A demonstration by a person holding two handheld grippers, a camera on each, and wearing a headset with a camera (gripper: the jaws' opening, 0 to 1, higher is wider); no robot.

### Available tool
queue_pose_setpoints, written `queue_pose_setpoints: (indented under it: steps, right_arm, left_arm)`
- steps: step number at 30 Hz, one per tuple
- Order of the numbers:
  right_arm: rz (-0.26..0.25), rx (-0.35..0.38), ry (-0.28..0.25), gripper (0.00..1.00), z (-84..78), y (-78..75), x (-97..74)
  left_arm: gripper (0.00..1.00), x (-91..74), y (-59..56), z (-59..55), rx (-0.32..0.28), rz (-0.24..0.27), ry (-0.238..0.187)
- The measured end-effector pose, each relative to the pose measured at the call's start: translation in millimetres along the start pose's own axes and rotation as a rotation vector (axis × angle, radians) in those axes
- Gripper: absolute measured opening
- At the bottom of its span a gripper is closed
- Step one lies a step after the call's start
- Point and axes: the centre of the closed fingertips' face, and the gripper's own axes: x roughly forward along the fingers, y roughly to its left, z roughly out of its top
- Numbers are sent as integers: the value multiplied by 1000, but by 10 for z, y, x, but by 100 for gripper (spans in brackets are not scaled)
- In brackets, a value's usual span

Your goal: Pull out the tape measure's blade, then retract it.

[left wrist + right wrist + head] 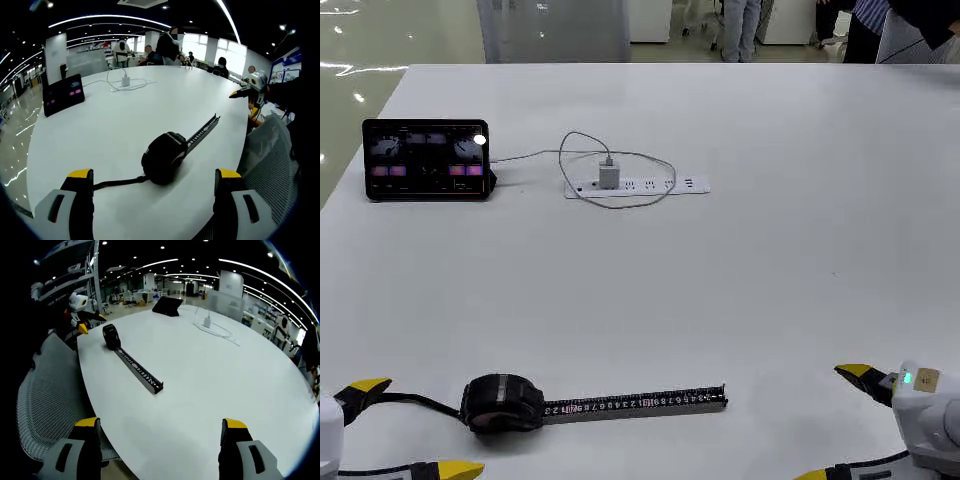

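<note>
Tape measure [502,403]: black case flat on the white table [770,250], at 7 o'clock in the head view. Blade [635,404] is drawn out toward 3 o'clock.
Left gripper [154,175]: jaws wide apart, holding nothing; case just ahead at 12 o'clock.
Right gripper [160,423]: jaws spread, holding nothing; blade's hook end ahead at 12 o'clock, clear of both jaws.

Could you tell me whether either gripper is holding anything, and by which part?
Nothing is held: the left gripper and the right gripper are both open, and the tape measure lies on the table with its blade out.
</note>
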Motion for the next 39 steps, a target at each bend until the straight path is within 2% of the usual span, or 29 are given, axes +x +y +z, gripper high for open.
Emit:
queue_pose_setpoints:
  steps: [5,8,12,16,19,24,27,30,32,37,39]
  right_arm:
    - [21,-25,15,99,20,4,39]
    - [30,-46,26,99,31,-10,66]
    - [36,-71,36,99,72,-35,79]
    - [44,-126,31,99,154,-62,94]
    - [64,-152,50,99,158,-71,128]
    - [94,-169,65,99,180,-100,199]
    - [115,-179,95,99,138,-119,260]
    - [132,-189,109,99,153,-119,309]
    - [146,-201,119,99,165,-123,357]
    - [170,-229,140,99,216,-125,459]
    - [190,-246,149,99,229,-107,514]
  left_arm:
    - [99,57,-84,80,2,-1,-5]
    - [99,119,-103,65,-41,15,29]
    - [99,182,-162,133,-47,13,19]
    - [99,257,-210,130,-10,13,59]
    - [99,307,-236,175,-2,17,62]
    - [99,393,-291,269,-36,6,45]
    - [99,439,-361,278,-33,6,56]
    - [99,483,-355,247,-4,28,68]
    - [99,518,-384,248,-4,27,71]
    - [99,606,-428,231,-51,37,72]
    - [99,638,-395,257,-71,78,49]
